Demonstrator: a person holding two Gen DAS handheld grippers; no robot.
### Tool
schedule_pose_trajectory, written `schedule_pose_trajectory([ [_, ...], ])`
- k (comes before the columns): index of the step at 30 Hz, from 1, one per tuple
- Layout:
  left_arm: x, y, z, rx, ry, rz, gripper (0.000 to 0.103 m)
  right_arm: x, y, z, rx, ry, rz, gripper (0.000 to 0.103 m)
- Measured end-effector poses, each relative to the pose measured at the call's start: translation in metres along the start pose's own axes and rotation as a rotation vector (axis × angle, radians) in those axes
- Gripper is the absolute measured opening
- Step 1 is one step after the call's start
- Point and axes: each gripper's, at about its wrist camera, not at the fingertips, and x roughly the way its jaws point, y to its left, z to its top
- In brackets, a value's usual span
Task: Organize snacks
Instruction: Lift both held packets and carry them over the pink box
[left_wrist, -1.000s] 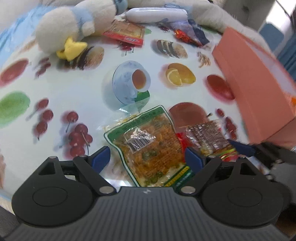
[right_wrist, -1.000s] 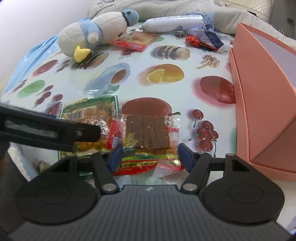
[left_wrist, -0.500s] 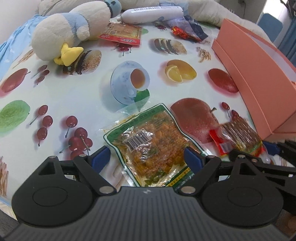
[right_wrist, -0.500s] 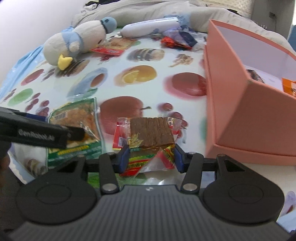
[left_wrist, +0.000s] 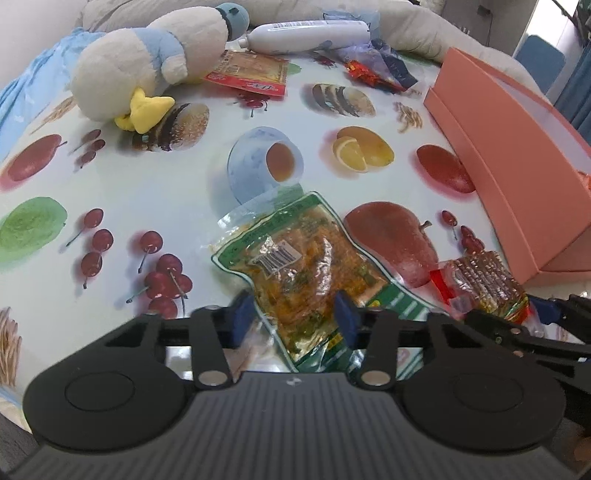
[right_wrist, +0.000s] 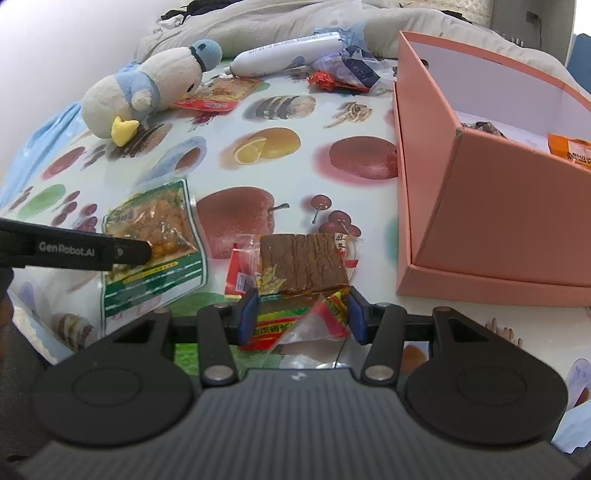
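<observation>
My left gripper (left_wrist: 291, 319) is shut on the near end of a green-edged packet of orange snack (left_wrist: 306, 266), which also shows in the right wrist view (right_wrist: 155, 229). My right gripper (right_wrist: 301, 314) is shut on a clear packet of brown snack strips with a red-yellow label (right_wrist: 303, 264), held just above the tablecloth; it shows at the right of the left wrist view (left_wrist: 480, 277). The open pink box (right_wrist: 491, 206) stands right of it, with an orange packet (right_wrist: 570, 147) inside.
A plush duck (left_wrist: 147, 70), a white tube (left_wrist: 306, 35), a red-orange packet (left_wrist: 251, 70) and small wrapped snacks (left_wrist: 380, 70) lie at the far side of the fruit-print tablecloth (left_wrist: 147, 177). Grey bedding lies behind.
Both grippers closed on their packets. The right gripper carried the brown strip packet rightwards towards the pink box. The left gripper's fingers narrowed onto the green packet.
</observation>
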Motion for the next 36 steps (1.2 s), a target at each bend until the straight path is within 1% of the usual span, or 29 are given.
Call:
schedule_pose_trajectory([
  [1, -0.001, 0.000, -0.001, -0.006, 0.000, -0.007, 0.046, -0.001, 0.000, 0.000, 0.000, -0.001, 0.002, 0.052],
  [3, -0.003, 0.000, -0.002, -0.021, -0.002, -0.023, 0.038, -0.004, 0.001, 0.001, 0.003, -0.004, 0.006, 0.052],
  [4, -0.004, 0.001, -0.003, -0.032, -0.005, -0.032, 0.027, -0.005, 0.002, 0.001, 0.003, -0.006, 0.006, 0.052],
  [5, -0.006, 0.002, -0.003, -0.046, -0.012, -0.049, 0.021, -0.007, 0.002, 0.001, 0.001, -0.010, 0.001, 0.052],
  [9, -0.012, 0.003, -0.005, -0.081, -0.029, -0.073, 0.015, -0.014, 0.000, 0.004, 0.008, -0.020, -0.001, 0.052],
  [15, -0.031, -0.001, -0.003, -0.100, -0.077, -0.113, 0.009, -0.030, -0.005, 0.011, 0.029, -0.050, -0.008, 0.052],
  [25, -0.085, -0.015, 0.012, -0.049, -0.157, -0.139, 0.006, -0.079, -0.013, 0.025, 0.068, -0.118, -0.009, 0.052],
  [26, -0.089, -0.016, 0.013, -0.046, -0.165, -0.142, 0.005, -0.083, -0.014, 0.026, 0.066, -0.124, -0.011, 0.052],
  [27, -0.093, -0.017, 0.013, -0.048, -0.172, -0.148, 0.001, -0.087, -0.014, 0.028, 0.069, -0.129, -0.012, 0.052],
  [28, -0.097, -0.019, 0.015, -0.051, -0.179, -0.155, 0.000, -0.091, -0.016, 0.029, 0.076, -0.136, -0.010, 0.052],
  [32, -0.106, -0.028, 0.017, -0.028, -0.202, -0.163, 0.000, -0.105, -0.021, 0.036, 0.081, -0.167, -0.021, 0.052],
  [36, -0.110, -0.036, 0.022, -0.021, -0.208, -0.187, 0.000, -0.112, -0.031, 0.040, 0.100, -0.184, -0.032, 0.052],
])
